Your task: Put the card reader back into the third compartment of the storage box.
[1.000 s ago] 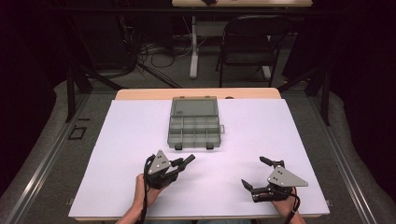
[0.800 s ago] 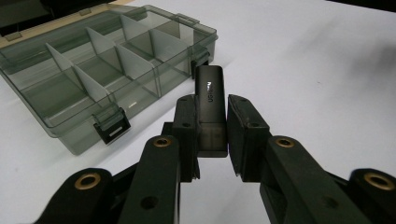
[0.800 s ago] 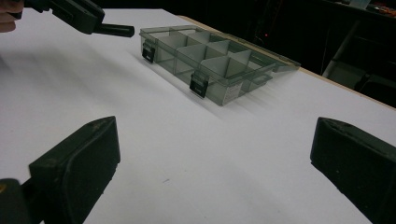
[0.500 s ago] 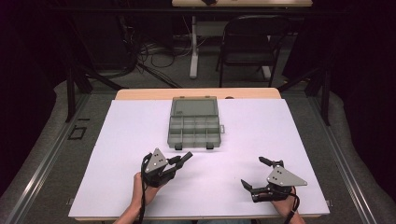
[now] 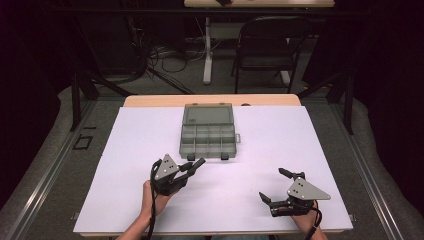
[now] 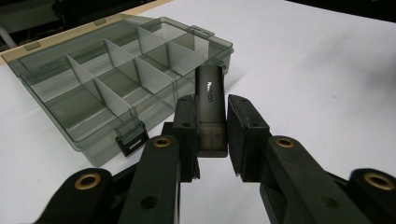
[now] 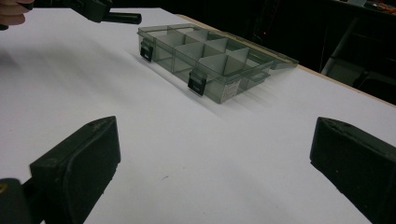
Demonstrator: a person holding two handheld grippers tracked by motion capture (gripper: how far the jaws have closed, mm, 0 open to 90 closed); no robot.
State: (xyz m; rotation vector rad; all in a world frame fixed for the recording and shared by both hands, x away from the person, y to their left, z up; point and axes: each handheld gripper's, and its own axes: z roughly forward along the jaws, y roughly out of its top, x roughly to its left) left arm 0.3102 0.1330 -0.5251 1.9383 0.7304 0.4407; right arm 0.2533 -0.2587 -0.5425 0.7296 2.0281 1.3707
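Left gripper [image 5: 194,165] fingers clamped, right gripper [image 5: 274,186] fingers wide apart.

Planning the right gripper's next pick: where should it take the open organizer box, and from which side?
Judging by its pose, the near front wall of the box, between the two black latches. The lid lies flat behind, so come from the near side, one finger inside a front compartment and one outside; the right gripper already faces it, open.

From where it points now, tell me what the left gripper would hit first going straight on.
Probably the box: the left gripper, shut on a black stick, aims at its near right corner. Depth is unclear, so it might just clear that corner.
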